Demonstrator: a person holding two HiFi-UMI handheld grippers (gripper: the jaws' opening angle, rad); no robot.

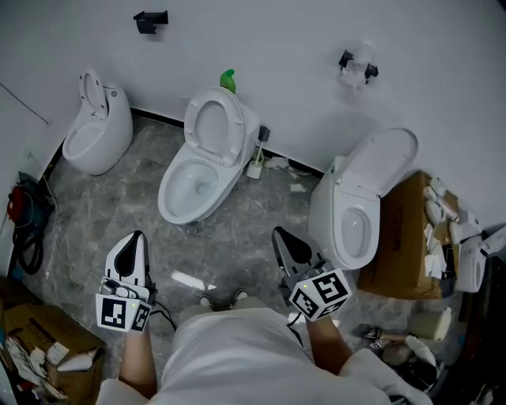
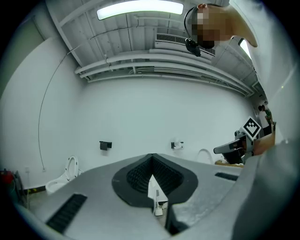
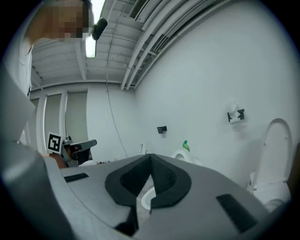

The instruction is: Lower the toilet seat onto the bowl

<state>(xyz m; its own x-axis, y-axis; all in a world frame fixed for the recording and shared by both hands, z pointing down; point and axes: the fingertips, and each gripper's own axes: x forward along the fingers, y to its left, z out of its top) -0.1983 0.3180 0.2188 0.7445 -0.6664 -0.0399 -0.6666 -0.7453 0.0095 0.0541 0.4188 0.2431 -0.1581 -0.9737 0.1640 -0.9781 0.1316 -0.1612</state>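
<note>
Left claw (image 1: 137, 236): My own view along it (image 2: 151, 161) shows the two jaws together, tips meeting, with nothing clamped between them. It is held out level at the left of the head view, above the floor.
Right claw (image 1: 279, 234): In its view (image 3: 150, 159) the dark pads also meet at the tips and grip nothing. It points slightly downward.
Gap between the claws: They are well apart, one on either side of me. Both aim toward the middle toilet and neither touches it.
Toilet seat (image 1: 236, 126): This white oval ring belongs to the middle toilet. It stands raised and leans back toward the wall.
Bowl (image 1: 170, 212): It lies open below the raised seat, white, with its front pointing toward me.
Behind the seat: A green bottle top (image 1: 228, 79) shows above it. A white brush holder (image 1: 255, 166) stands just beside the bowl's right.
Other toilets: A smaller one (image 1: 99, 130) stands at the far left. A larger one (image 1: 352, 217) is at the right with its lid up, next to a cardboard box (image 1: 403, 237).
Floor (image 1: 237, 245): It is grey and marbled.
Wall: It is white, with a small black bracket (image 1: 150, 20) mounted high on it.
</note>
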